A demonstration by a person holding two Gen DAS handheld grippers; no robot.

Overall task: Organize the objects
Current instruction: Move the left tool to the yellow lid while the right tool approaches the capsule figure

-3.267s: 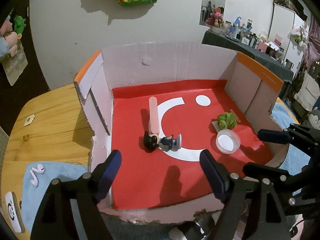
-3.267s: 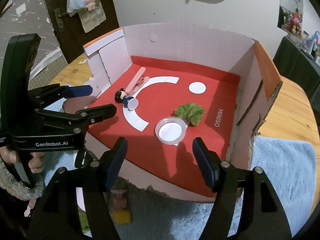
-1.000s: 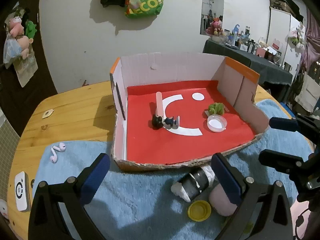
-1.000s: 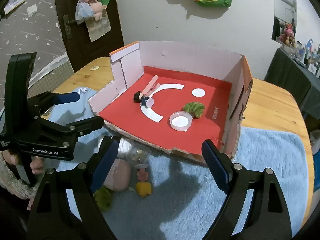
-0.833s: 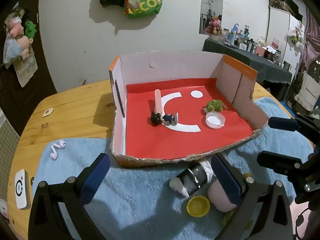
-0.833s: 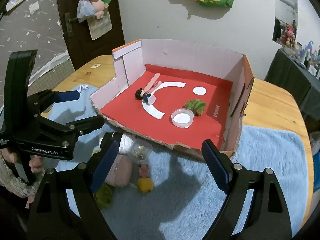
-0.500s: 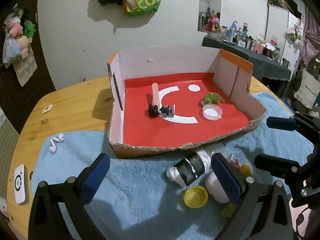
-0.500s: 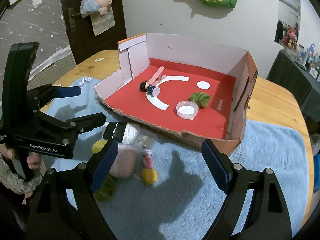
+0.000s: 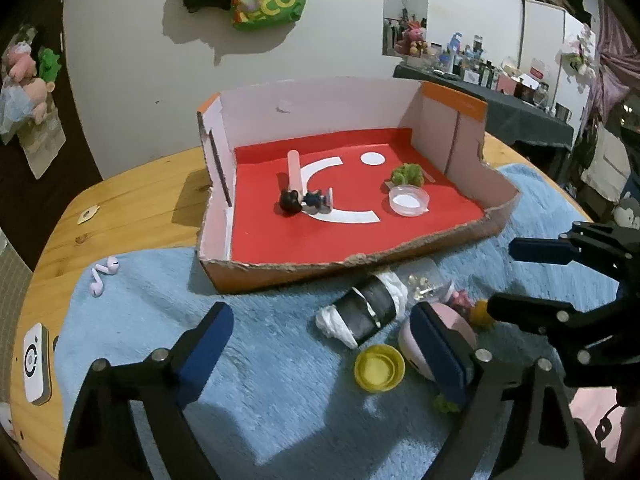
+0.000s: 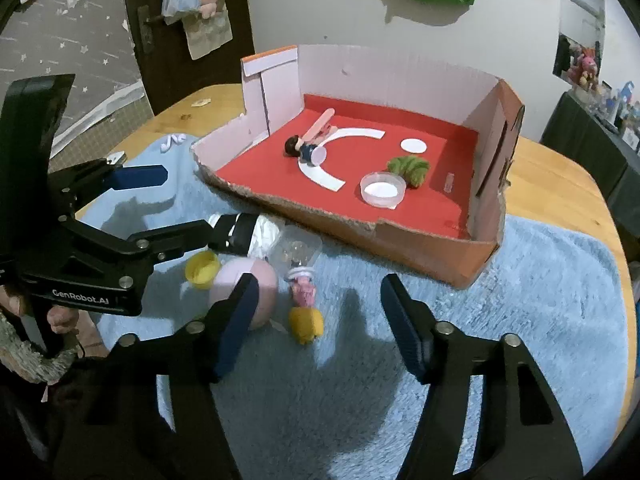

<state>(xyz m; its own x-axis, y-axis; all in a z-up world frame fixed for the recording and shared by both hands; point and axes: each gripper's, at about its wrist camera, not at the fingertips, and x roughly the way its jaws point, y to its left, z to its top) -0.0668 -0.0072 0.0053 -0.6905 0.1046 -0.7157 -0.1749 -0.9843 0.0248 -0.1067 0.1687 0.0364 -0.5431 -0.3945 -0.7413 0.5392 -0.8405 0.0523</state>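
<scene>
Both my grippers hang over the blue towel [image 9: 260,360] with nothing in them: the left gripper [image 9: 320,344] has its jaws spread wide, and the right gripper [image 10: 320,320] is likewise wide apart. Straight ahead of both sits the cardboard box [image 9: 360,266], its red floor holding a small dark-haired figurine [image 9: 306,200] lying beside a pink stick [image 9: 295,170], and further to my right a green fuzzy piece [image 9: 406,174] just behind a clear round lid [image 9: 409,202]. The loose things lie on the towel between the box's torn front edge and my tools. Just ahead of the left gripper's right finger I see a black cylinder wrapped in white tissue [image 9: 366,312], a yellow cap [image 9: 379,368] nearer to me, and a pink rounded object [image 10: 244,288] touching that finger's inner side. From the right wrist, a small pink doll with a yellow end [image 10: 305,308] lies just ahead, between the fingers, with what looks like a clear capsule [image 10: 298,250] beyond it, though it is too blurred to be sure. Pink earbuds [image 9: 102,276] rest far to the left.
</scene>
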